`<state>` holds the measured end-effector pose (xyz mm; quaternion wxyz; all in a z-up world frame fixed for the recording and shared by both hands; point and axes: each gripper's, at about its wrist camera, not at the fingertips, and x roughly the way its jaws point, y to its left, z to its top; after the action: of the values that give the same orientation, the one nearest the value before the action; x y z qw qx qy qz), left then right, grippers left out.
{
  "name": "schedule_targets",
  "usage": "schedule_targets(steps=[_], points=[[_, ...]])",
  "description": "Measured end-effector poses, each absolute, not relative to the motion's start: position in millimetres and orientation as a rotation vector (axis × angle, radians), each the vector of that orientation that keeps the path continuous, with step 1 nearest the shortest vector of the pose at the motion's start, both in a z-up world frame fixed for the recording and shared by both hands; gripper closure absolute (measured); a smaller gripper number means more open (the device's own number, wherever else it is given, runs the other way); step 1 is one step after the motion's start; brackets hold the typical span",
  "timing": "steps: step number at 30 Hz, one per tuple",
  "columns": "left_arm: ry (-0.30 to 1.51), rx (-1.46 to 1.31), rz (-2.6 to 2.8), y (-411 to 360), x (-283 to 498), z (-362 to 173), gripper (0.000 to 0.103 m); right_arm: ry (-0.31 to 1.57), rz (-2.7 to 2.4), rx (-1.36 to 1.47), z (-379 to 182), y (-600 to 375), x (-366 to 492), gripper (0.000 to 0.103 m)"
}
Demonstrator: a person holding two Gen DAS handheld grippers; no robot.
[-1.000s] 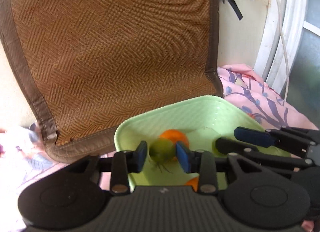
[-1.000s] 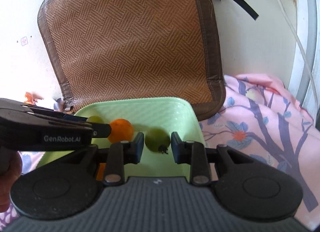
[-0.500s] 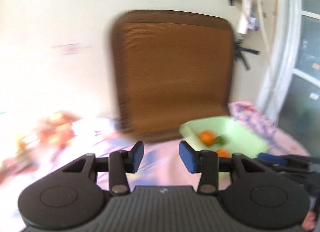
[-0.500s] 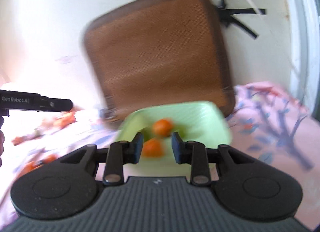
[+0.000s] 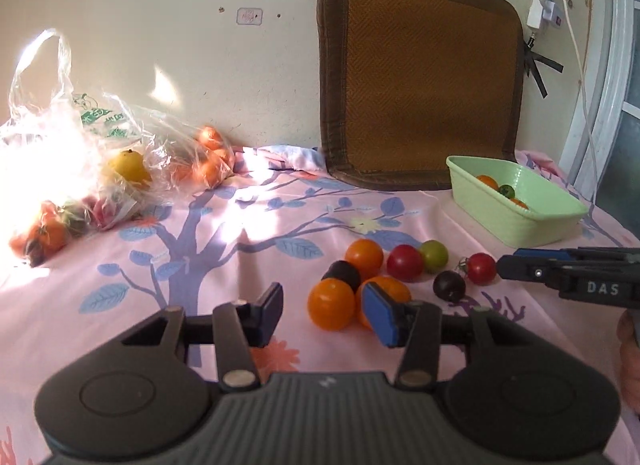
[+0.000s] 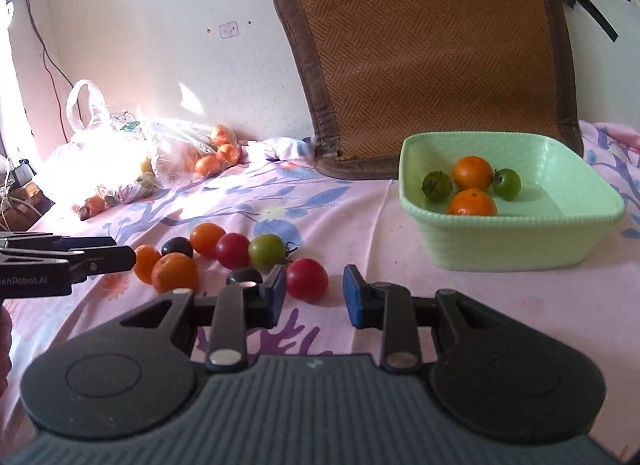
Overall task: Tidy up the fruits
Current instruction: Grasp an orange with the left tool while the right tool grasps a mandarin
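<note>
The left gripper (image 5: 326, 315) holds nothing; its jaws are opening, with only the printed cloth (image 5: 224, 225) showing in the gap. Its right finger overlaps the nearest orange fruit (image 5: 386, 289) in the picture; contact cannot be confirmed. A second orange fruit (image 5: 331, 303) sits just beyond the gap, slightly right of centre.

The right gripper (image 6: 315, 296) is parted and empty. A red tomato (image 6: 307, 279) lies on the cloth just ahead of its gap, closer to the left finger, not clamped.

The loose fruit forms one cluster on the cloth between the two grippers. In the right wrist view it comprises two orange fruits at the left (image 6: 175, 273), a dark tomato (image 6: 177, 246) behind them, a further orange fruit (image 6: 207, 239), a red tomato (image 6: 233, 250), a green tomato (image 6: 267, 251) and a second dark tomato (image 6: 244, 275) near the left finger of the right gripper.

The green basin (image 6: 516, 241) stands on the cloth to the right, well apart from the cluster. It contains two orange fruits (image 6: 472, 173) and two green tomatoes (image 6: 507, 183).

A woven brown mat (image 6: 432, 49) leans against the wall behind the basin. Clear plastic bags of fruit (image 5: 80, 153) lie at the far left, against the wall.
</note>
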<state>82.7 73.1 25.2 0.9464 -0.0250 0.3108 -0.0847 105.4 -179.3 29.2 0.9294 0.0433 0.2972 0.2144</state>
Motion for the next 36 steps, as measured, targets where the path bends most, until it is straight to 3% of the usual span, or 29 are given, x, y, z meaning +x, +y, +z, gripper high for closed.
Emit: schedule_targets(steps=[7,9,11,13,15,17,28,36], points=[[0.688,-0.260,-0.311,100.9,100.0,19.0,0.058,0.560,0.637,-0.024,39.7,-135.4,87.7,0.067],[0.690,-0.259,-0.328,97.4,101.0,18.2,0.058,0.550,0.676,-0.091,37.0,-116.3,86.6,0.048],[0.683,-0.245,-0.331,94.6,101.1,18.0,0.058,0.543,0.685,-0.147,32.6,-100.4,89.4,0.046],[0.682,-0.246,-0.328,94.9,102.9,16.5,0.061,0.563,0.702,-0.169,28.0,-87.8,96.3,0.046],[0.681,-0.250,-0.316,97.1,103.6,14.1,0.071,0.578,0.701,-0.198,23.1,-78.8,102.0,0.048],[0.687,-0.272,-0.317,100.1,101.9,13.2,0.074,0.611,0.700,-0.220,16.5,-72.9,106.5,0.063],[0.698,-0.283,-0.409,67.1,10.5,11.8,0.074,0.583,0.576,-0.187,21.6,-148.3,16.3,0.064],[0.675,-0.170,-0.443,25.6,-29.9,14.5,0.074,0.575,0.309,-0.010,17.2,-226.4,-41.5,0.064]])
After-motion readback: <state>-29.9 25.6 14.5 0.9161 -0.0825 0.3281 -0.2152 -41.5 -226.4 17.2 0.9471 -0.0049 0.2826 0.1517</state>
